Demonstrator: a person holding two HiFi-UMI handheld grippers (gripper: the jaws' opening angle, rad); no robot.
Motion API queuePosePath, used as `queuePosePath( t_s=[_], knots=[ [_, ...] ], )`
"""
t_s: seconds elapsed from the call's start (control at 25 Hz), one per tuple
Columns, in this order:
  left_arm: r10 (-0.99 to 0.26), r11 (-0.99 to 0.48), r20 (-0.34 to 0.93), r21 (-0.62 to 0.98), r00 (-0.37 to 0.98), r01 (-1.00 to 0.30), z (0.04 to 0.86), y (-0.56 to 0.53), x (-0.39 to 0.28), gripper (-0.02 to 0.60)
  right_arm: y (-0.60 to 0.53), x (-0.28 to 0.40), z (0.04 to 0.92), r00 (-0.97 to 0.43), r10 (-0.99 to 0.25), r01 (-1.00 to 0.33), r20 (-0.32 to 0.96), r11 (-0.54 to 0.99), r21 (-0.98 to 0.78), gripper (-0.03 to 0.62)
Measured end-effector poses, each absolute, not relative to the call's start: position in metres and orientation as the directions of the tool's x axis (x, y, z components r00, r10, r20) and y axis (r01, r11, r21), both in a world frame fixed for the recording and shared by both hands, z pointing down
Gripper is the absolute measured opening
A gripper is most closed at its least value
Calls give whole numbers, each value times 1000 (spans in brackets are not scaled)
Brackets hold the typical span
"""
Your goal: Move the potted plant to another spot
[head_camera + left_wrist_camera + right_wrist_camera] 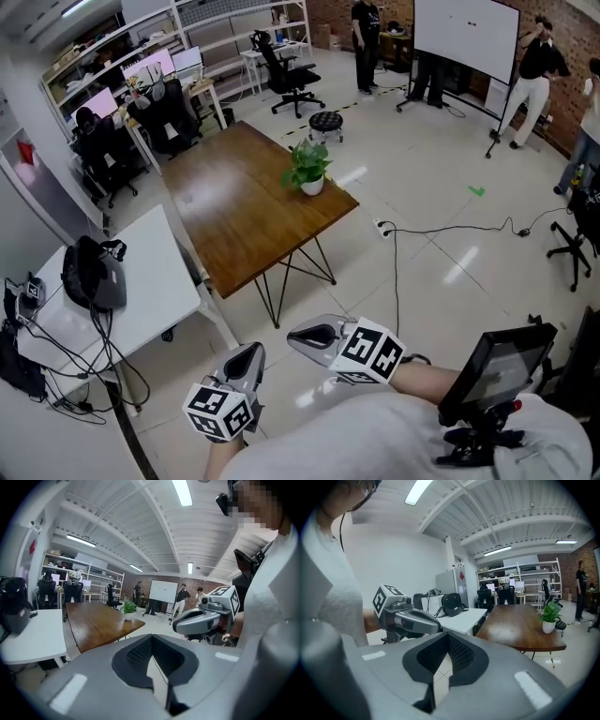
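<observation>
While both claws hang low at the bottom of the head view, close to the person's body, the job reads as not yet begun: the approach is the step in hand. Pale glossy floor (441, 234) tiles fill most of the frame. Brown wooden table (234, 202) at centre, rectangular, smooth with a soft sheen, on thin dark metal legs. White desk (141, 272) at left, matte and flat, touching or just beside the table's near-left edge, with a black rounded bag (92, 274) and cables on it. Whiteboard (466, 37) on a stand at upper right, with people near it. Left gripper (253, 352) has grey moulded shells and ribbed black pads; its jaws are pressed together with nothing between them. Right gripper (296, 335) is the same build, jaws likewise together and empty. Potted plant (307, 164) stands upright near the table's far right corner, centre-right of the head view, well apart from both claws. It has a loose spray of soft green leaves in a small round white pot (312, 187), smooth, probably glazed or plastic. Next move, by my reckoning: close in on that corner, spread one claw's jaws, and take the pot by its wall below the foliage, keeping it level.
</observation>
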State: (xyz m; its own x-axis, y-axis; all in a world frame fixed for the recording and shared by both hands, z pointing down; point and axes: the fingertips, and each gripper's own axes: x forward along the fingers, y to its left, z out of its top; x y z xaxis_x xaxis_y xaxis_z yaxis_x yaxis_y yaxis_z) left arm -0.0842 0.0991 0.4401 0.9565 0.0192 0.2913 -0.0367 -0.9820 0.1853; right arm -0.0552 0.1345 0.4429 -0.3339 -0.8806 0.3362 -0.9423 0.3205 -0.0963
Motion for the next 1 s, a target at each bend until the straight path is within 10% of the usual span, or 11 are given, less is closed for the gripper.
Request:
queuePosePath(
  t_s=[1.0],
  knots=[
    [-27, -990, 298, 123, 954, -67, 410, 182, -39, -14, 210, 0, 417, -370, -881, -928, 293, 360, -89, 5]
  ],
)
